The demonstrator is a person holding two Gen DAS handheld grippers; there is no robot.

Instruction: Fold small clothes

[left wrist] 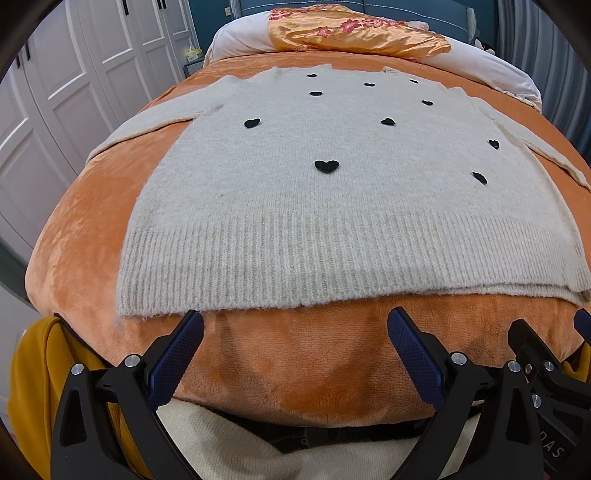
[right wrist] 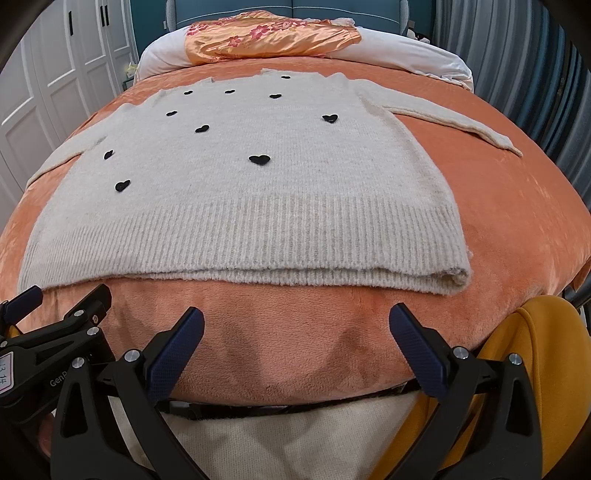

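A cream knitted sweater (left wrist: 332,206) (right wrist: 236,206) with small black hearts lies flat, front up, on an orange plush blanket (left wrist: 280,354) (right wrist: 295,332). Its ribbed hem faces me and both sleeves spread outward. My left gripper (left wrist: 295,328) hovers open just short of the hem, near the hem's left half. My right gripper (right wrist: 297,326) is open too, short of the hem's right half. Neither holds anything. Each gripper shows at the edge of the other's view.
An orange floral satin cloth (left wrist: 354,33) (right wrist: 269,37) lies on white pillows (left wrist: 491,66) at the head of the bed. White wardrobe doors (left wrist: 74,74) stand at the left. Yellow sleeves (left wrist: 40,369) (right wrist: 546,350) and a cream garment (right wrist: 295,435) on the person sit close below the grippers.
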